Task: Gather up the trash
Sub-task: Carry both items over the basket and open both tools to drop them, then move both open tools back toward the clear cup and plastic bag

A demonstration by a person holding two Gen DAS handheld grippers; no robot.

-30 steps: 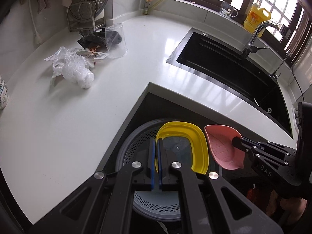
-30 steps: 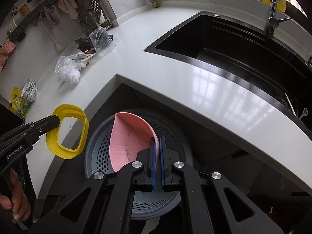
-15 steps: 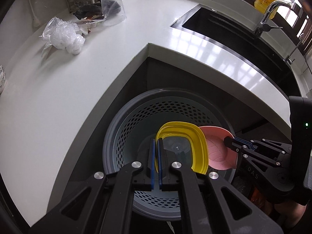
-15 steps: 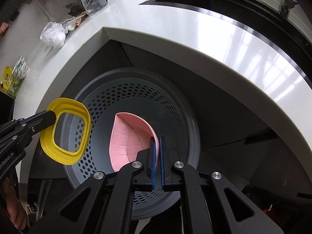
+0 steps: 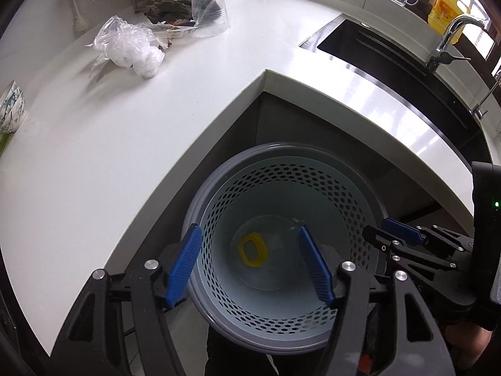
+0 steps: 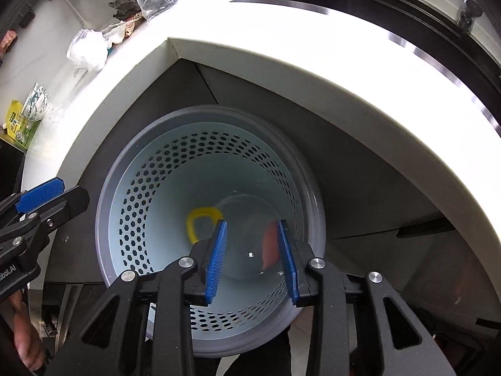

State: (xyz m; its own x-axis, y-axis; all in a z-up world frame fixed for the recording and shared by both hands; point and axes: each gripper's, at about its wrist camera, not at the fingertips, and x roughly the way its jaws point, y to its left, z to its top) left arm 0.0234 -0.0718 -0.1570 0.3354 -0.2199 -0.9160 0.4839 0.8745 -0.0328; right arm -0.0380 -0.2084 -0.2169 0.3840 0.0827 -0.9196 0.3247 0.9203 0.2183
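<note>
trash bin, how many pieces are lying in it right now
2. A yellow ring-shaped lid lies on the bottom of the perforated trash bin, and a pink piece lies beside it, partly behind the right gripper. More may be hidden.

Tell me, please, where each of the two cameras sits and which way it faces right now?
Left wrist: rides the left gripper, looking down into the perforated bin below the white countertop; its open fingers and the right gripper show.
Right wrist: rides the right gripper, looking down into the same bin; its open fingers, the left gripper and a hand show.
Shared: bin, yellow lid at its bottom, crumpled plastic bag.
</note>
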